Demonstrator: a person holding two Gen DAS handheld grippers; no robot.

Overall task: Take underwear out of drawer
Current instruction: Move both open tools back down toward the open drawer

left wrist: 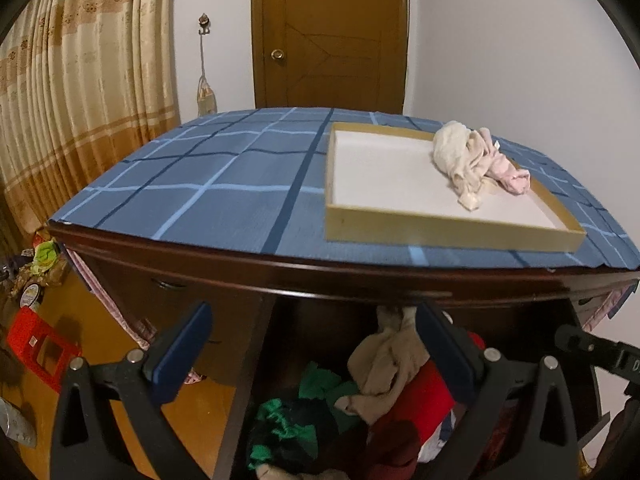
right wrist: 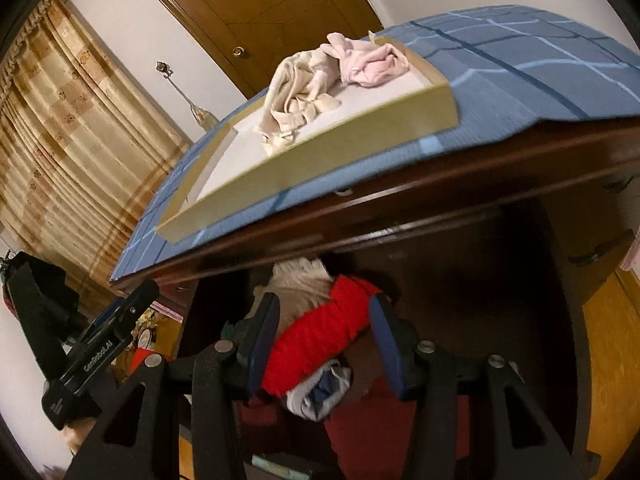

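Below the front edge of the dresser top, in the left wrist view, the open drawer holds a jumble of garments: a beige piece at the top of the heap, green fabric beside it toward the drawer's left wall, and red cloth on its other side. The left gripper hangs over this heap with its jaws spread wide and nothing between the blue pads; it is released. Above the drawer, on the blue checked cloth that covers the dresser top, a shallow tray carries a cream garment and a pink one, bundled together at its far right corner.

Seen from the right wrist, the same tray sits above the drawer mouth, with the cream piece and pink piece touching. Inside the drawer, the right gripper straddles a red garment. Its jaws stand partly apart on either side of the cloth, and I cannot tell whether the pads press it or merely flank it. A grey-and-blue item lies just under the red one.

Judging by the tray, some underwear is already out, and another pick is in hand. The next move likely calls for closing on the red fabric and lifting clear of the dresser edge without dragging neighbours along.
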